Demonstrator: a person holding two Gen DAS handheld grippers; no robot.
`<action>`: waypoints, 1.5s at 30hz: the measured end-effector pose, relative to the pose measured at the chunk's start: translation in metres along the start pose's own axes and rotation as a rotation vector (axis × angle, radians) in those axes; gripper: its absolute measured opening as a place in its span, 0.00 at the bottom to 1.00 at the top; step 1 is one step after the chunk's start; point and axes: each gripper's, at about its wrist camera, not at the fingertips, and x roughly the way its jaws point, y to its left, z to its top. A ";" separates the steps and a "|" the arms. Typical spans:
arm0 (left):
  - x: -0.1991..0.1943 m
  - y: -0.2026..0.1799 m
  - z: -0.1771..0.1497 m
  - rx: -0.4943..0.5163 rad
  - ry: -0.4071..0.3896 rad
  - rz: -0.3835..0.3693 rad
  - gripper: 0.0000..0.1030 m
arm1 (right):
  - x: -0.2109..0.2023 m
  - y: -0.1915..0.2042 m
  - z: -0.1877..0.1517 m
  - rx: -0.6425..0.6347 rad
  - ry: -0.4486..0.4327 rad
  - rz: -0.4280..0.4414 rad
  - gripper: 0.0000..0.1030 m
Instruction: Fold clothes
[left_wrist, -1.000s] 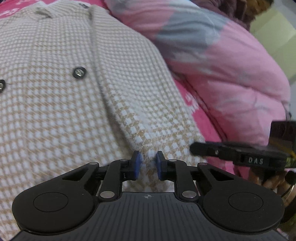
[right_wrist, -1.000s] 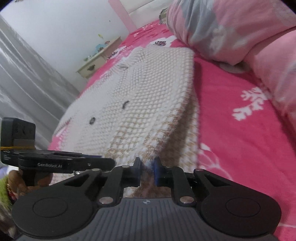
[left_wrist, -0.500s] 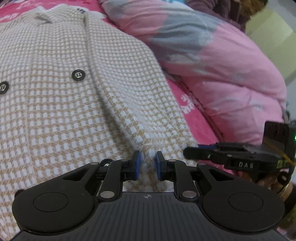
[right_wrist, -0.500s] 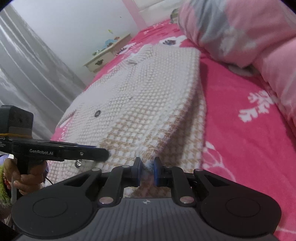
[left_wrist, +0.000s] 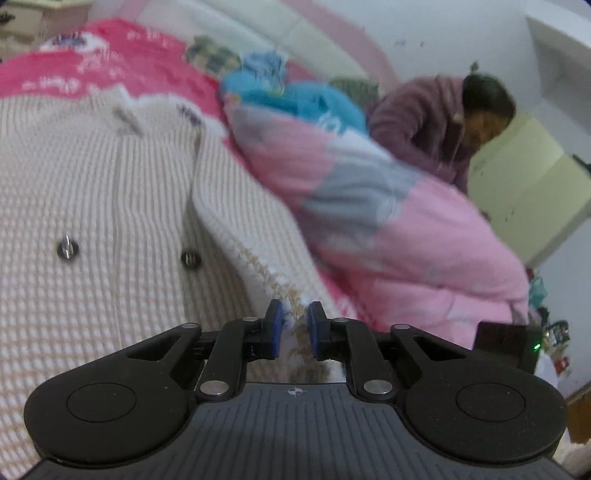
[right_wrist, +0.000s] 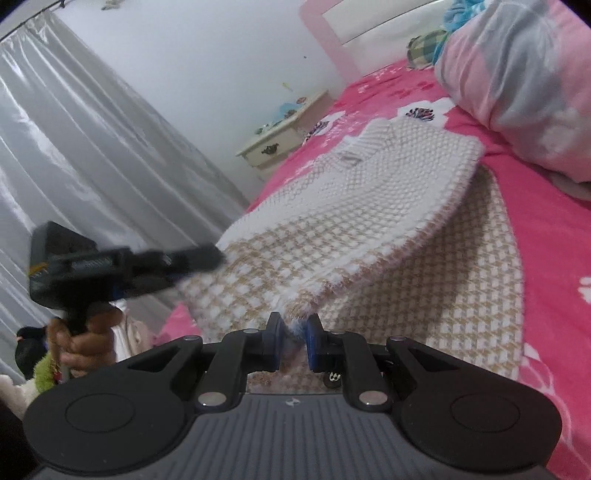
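A cream and tan checked knit cardigan (left_wrist: 110, 206) with dark buttons (left_wrist: 191, 258) lies on the pink flowered bed sheet (right_wrist: 554, 236). My left gripper (left_wrist: 295, 326) pinches the cardigan's bottom hem, and its jaws are closing on the fabric. In the right wrist view this gripper (right_wrist: 207, 258) shows blurred at the left, in a hand (right_wrist: 85, 339). My right gripper (right_wrist: 294, 339) is shut on another part of the same hem. The lower part of the cardigan (right_wrist: 332, 236) hangs raised above the layer (right_wrist: 472, 280) that rests on the bed.
A rolled pink and grey quilt (left_wrist: 388, 221) runs along the right side of the bed. Behind it a person in a purple top (left_wrist: 424, 122) bends over. A cream bedside table (right_wrist: 280, 140) and a grey curtain (right_wrist: 92, 158) stand at the left.
Both grippers have risen with the hem, the left one more. The lower cardigan has lifted off the bed, and both views now look further up the bed.
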 end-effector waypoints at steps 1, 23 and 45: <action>0.000 -0.002 0.000 0.013 -0.006 -0.001 0.07 | 0.002 -0.003 -0.001 0.004 0.008 -0.011 0.15; 0.095 0.005 -0.070 0.153 0.372 0.077 0.08 | 0.011 -0.039 -0.027 -0.187 0.255 -0.311 0.16; 0.104 0.006 -0.088 0.261 0.387 0.085 0.20 | 0.014 -0.016 -0.030 -0.411 0.290 -0.435 0.20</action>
